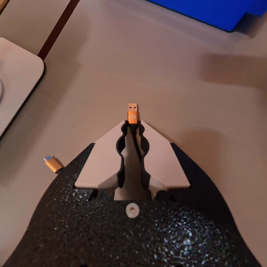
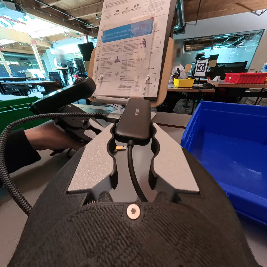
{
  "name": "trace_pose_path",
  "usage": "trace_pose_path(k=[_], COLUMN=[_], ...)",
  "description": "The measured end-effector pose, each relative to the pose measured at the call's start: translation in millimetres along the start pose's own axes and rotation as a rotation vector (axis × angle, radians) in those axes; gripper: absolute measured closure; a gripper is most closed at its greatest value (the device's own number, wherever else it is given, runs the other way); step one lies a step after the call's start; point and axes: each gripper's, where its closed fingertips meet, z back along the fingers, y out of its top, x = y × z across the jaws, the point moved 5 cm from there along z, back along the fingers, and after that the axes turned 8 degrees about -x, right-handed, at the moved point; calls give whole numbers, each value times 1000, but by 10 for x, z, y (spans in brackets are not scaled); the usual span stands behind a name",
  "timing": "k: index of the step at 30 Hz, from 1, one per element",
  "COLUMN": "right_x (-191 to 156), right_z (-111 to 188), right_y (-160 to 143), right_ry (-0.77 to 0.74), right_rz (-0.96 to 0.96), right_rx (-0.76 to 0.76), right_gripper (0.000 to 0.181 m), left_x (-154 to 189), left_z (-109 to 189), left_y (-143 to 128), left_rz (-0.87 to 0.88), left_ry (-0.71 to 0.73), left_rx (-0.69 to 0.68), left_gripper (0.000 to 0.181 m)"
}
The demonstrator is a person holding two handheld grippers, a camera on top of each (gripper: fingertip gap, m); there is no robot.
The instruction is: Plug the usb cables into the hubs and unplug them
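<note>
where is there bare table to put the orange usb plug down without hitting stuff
Bare table lies straight ahead of the left gripper, which is shut on the orange usb plug: bordered by the blue bin far right and a pale rounded slab left. It is tighter at near left, where a second gold plug lies beside the gripper body.

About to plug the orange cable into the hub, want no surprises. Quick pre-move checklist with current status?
1. Left gripper shut on orange USB plug: ok.
2. Plug's metal tip clear of the fingers, pointing forward: ok.
3. Right gripper clamps dark hub: ok.
4. Braided cable already seated in the hub's left side: ok.
5. Free port for the orange plug: cannot tell.
6. Plug lined up with hub: not ok, hub absent from the left wrist view.
</note>
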Motion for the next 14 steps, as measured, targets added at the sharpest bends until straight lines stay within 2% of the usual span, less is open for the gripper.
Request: trace_pose_path(k=[1,5,8,14], right_x=[-11,-11,0,-51], right_z=[-3,-6,-10,-42], right_y=[1,2,-12,-56], right_ry=[2,-3,5,45], right_rz=[8,15,-5,-17], right_rx=[0,4,-2,-34], right_gripper=[135,135,135,135], left_x=[4,-93,-155,-54], left_z=[2,23,117,752], left_y=[0,-59,-95,65], left_rz=[-6,58,143,188], left_ry=[10,46,4,-207], left_rx=[-4,-21,-22,29], left_gripper=[169,169,169,168])
